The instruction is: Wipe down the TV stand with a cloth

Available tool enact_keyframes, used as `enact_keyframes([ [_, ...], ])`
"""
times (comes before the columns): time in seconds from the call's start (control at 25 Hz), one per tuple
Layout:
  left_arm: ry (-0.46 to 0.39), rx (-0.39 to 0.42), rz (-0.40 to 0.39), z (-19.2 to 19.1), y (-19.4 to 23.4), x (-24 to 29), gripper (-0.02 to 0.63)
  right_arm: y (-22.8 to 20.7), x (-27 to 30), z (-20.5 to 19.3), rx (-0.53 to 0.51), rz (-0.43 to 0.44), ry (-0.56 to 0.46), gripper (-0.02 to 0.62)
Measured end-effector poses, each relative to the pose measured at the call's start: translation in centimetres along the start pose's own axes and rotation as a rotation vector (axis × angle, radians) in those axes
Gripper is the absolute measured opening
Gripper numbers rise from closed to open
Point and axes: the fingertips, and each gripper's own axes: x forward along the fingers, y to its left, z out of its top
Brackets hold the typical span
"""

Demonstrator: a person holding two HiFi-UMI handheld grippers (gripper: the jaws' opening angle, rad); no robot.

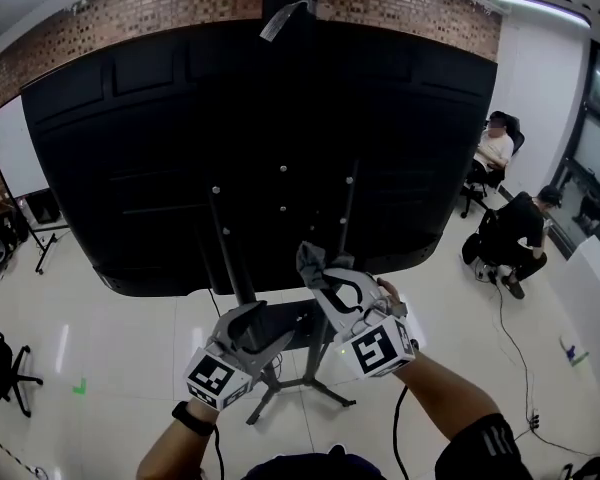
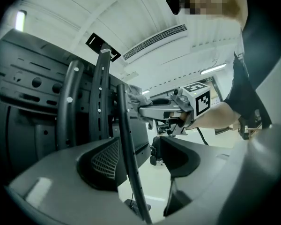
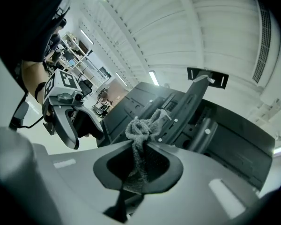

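Observation:
I look down on the back of a large black TV (image 1: 260,148) on its stand. Two black uprights (image 1: 230,253) rise from the stand's base legs (image 1: 315,383). My right gripper (image 1: 317,271) is shut on a bunched grey cloth (image 1: 309,260), held against the right upright (image 1: 344,223). In the right gripper view the cloth (image 3: 141,135) sticks out from the shut jaws (image 3: 139,149) and touches a mounting rail (image 3: 192,102). My left gripper (image 1: 252,318) is open, its jaws (image 2: 140,161) standing either side of a thin black stand tube (image 2: 131,163) without clamping it.
Two people sit at the right, one on a chair (image 1: 495,153) and one low on the floor (image 1: 520,233). A whiteboard (image 1: 15,148) stands at the left and an office chair (image 1: 0,363) at the lower left. A cable (image 1: 515,353) trails over the white floor.

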Motion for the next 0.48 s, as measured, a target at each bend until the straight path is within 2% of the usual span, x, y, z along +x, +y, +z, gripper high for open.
enact_keyframes([
  [0.24,-0.051,0.015,0.001,5.3,0.1,3.7,0.296,-6.8,0.0,1.7,-0.100,-0.013,-0.046,0.035],
  [0.48,-0.071,0.050,-0.007,9.3,-0.1,5.9,0.291,-11.6,0.4,3.6,-0.167,0.023,-0.064,0.035],
])
